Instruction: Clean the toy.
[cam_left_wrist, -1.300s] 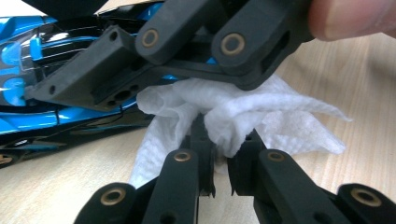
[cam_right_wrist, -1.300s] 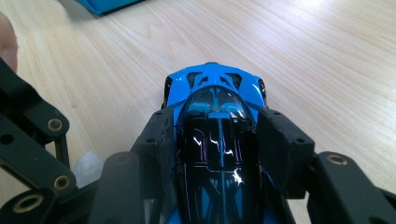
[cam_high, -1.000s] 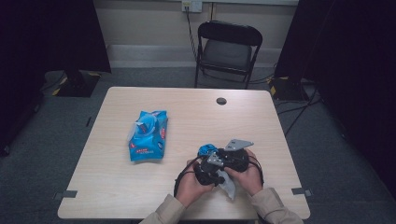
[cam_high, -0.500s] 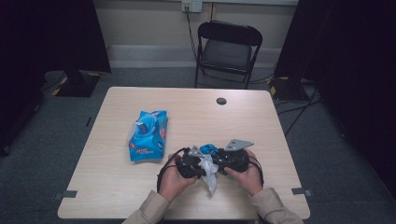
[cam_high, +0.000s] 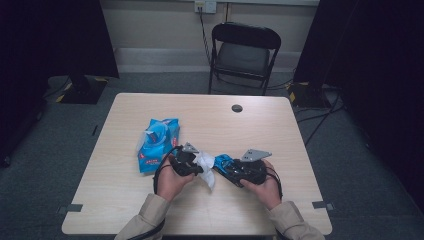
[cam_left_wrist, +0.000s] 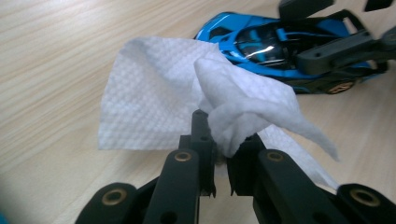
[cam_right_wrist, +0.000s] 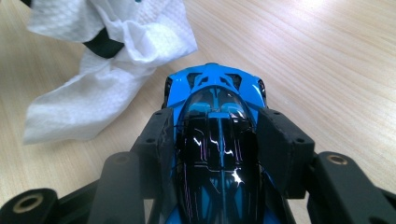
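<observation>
A person seated at a pale wooden worktop (cam_high: 120, 200) worked with a claw in each hand near its front edge. The left claw (cam_high: 196, 167) was clamped on a bunched corner of a white wipe (cam_high: 207, 165), its jaws pinched almost together in the left gripper view, where the wipe (cam_left_wrist: 187, 102) fanned out ahead of them over the wood, one fold trailing toward the lower right. The right claw (cam_high: 227, 167) was clamped around a blue toy car (cam_high: 223, 163), its two black pads pressed against the car's flanks; in the right gripper view the car (cam_right_wrist: 215, 121) pointed away from the camera, its glossy dark canopy catching the light and its blue nose standing clear of the jaws. The wipe (cam_right_wrist: 107, 70) lay just beside the car's nose there, to the upper left, and in the left gripper view the car (cam_left_wrist: 280, 46) sat just past the wipe's far edge, gripped by the other claw. The two claws faced each other, wipe and car close between them. Left of the hands lay a blue wipe pack (cam_high: 157, 144) with its flap open. A black folding chair (cam_high: 245, 55) stood beyond the worktop's far side.
</observation>
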